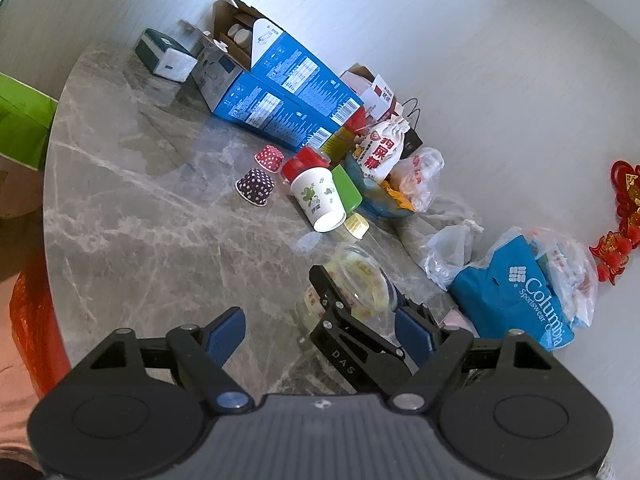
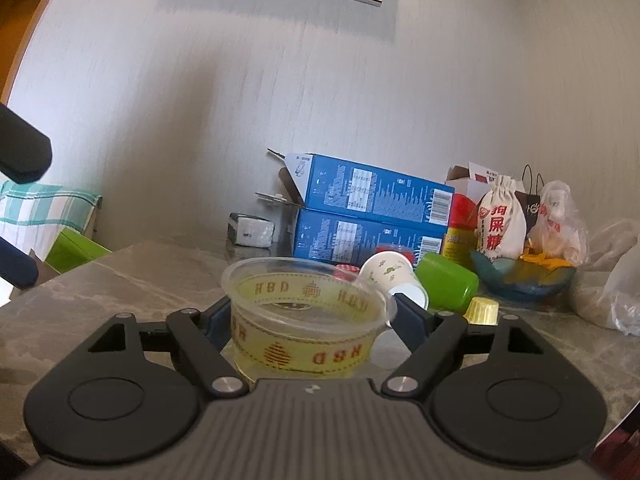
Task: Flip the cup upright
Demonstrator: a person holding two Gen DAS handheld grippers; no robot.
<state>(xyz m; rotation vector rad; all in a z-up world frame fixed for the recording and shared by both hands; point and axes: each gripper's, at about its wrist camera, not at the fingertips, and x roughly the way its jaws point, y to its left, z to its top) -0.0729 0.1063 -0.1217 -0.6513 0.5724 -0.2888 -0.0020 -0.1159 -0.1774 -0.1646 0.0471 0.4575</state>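
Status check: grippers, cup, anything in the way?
Right gripper shut on clear cup, mouth up. Left gripper open, empty. White paper cup lies tipped just behind.

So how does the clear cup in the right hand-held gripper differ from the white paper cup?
The clear cup stands upright, mouth up; the paper cup lies tipped on its side. The clear cup is see-through with a yellow printed band; the paper cup is opaque white with green figures. The right hand-held gripper brackets the clear cup; nothing holds the paper cup. Both are open, lidless cups.
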